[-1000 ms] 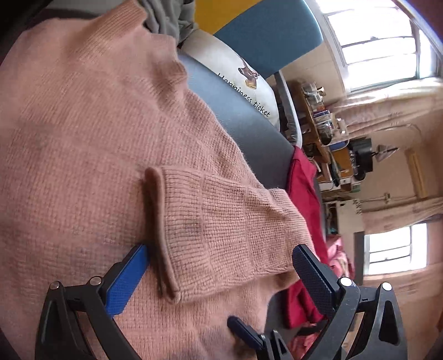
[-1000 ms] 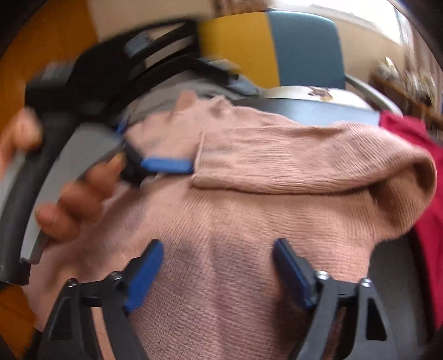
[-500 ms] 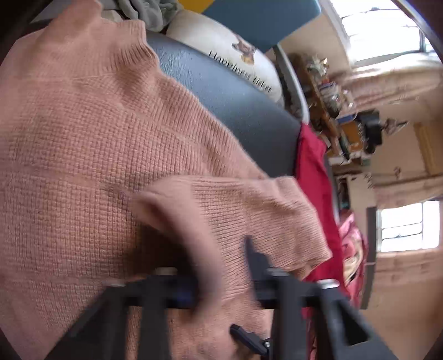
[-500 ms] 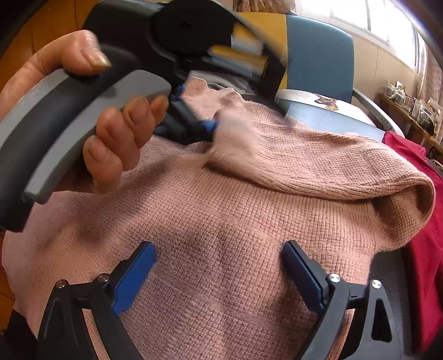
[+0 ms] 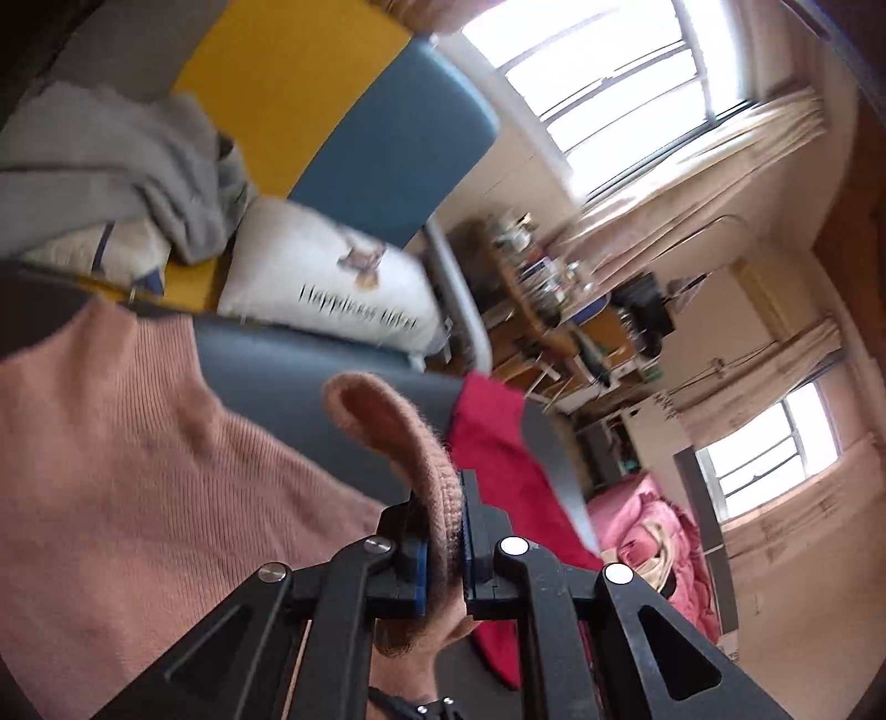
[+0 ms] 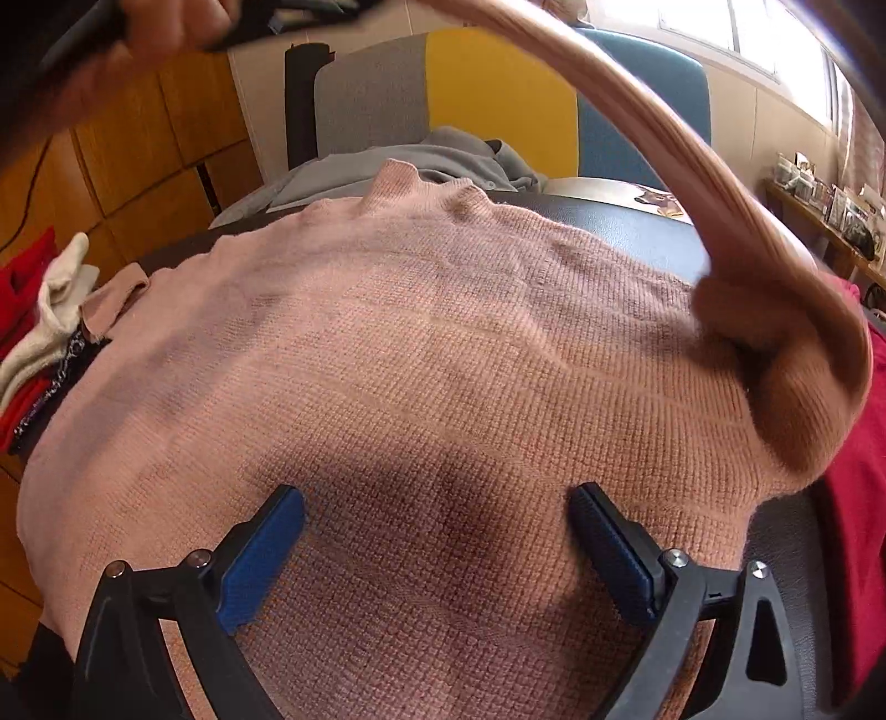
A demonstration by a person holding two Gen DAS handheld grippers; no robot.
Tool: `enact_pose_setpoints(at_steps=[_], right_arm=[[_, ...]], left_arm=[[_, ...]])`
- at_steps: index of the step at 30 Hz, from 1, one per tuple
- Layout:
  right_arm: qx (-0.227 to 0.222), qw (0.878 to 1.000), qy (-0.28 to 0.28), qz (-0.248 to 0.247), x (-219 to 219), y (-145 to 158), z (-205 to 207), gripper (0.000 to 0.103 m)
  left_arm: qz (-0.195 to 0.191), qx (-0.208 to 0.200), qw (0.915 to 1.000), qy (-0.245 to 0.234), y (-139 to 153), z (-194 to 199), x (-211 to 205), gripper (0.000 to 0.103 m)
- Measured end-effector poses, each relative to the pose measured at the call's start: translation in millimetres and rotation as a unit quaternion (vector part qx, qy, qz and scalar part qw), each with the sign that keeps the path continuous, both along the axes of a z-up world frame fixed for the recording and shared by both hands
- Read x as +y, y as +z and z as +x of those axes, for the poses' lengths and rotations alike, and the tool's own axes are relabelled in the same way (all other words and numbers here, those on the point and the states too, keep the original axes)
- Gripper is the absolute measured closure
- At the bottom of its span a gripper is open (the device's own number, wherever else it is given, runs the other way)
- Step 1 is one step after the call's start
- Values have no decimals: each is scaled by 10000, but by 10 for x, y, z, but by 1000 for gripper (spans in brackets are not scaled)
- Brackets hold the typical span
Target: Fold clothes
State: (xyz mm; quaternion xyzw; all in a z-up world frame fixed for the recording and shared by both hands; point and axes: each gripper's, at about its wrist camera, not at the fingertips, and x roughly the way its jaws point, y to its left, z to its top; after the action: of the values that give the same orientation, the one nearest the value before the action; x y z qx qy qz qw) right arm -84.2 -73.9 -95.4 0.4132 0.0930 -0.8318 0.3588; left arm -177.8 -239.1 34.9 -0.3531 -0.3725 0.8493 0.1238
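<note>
A pink knitted sweater (image 6: 421, 354) lies spread flat on a dark padded surface (image 6: 648, 221). My left gripper (image 5: 446, 531) is shut on the cuff of the sweater's sleeve (image 5: 398, 437) and holds it lifted above the body of the sweater (image 5: 127, 471). In the right wrist view that sleeve (image 6: 692, 166) arcs up from the sweater's right side to the top of the frame, where a hand (image 6: 166, 22) holds the left gripper. My right gripper (image 6: 437, 531) stands open low over the sweater's lower middle, with only flat knit between its fingers.
A grey garment (image 6: 398, 160) and a white printed cushion (image 5: 332, 293) lie behind the sweater, against a grey, yellow and blue backrest (image 6: 498, 94). Red cloth (image 5: 498, 448) lies at the sweater's right. Red and white clothes (image 6: 44, 315) pile at the left, by wooden cabinets.
The left gripper went from open around the sleeve cuff to shut on it, then rose, pulling the sleeve up off the sweater. The right gripper stayed where it was, open.
</note>
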Motion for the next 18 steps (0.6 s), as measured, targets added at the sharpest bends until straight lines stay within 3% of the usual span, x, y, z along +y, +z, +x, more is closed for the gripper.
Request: enact_pose_setpoints(at_steps=[4, 10, 13, 18], right_arm=[[-378, 9968, -66, -706, 188, 5, -59, 4], [-904, 9815, -208, -1674, 466, 18, -170, 4], [-997, 9791, -236, -1756, 512, 45, -180, 4], [-1089, 9782, -303, -1739, 581, 155, -224, 2]], left_arm=[[-234, 274, 9993, 123, 260, 173, -240, 95], [-282, 342, 9981, 421, 157, 638, -718, 95], [-530, 142, 9970, 542, -101, 901, -892, 95], [-745, -801, 9915, 704, -903, 1096, -1155, 95]])
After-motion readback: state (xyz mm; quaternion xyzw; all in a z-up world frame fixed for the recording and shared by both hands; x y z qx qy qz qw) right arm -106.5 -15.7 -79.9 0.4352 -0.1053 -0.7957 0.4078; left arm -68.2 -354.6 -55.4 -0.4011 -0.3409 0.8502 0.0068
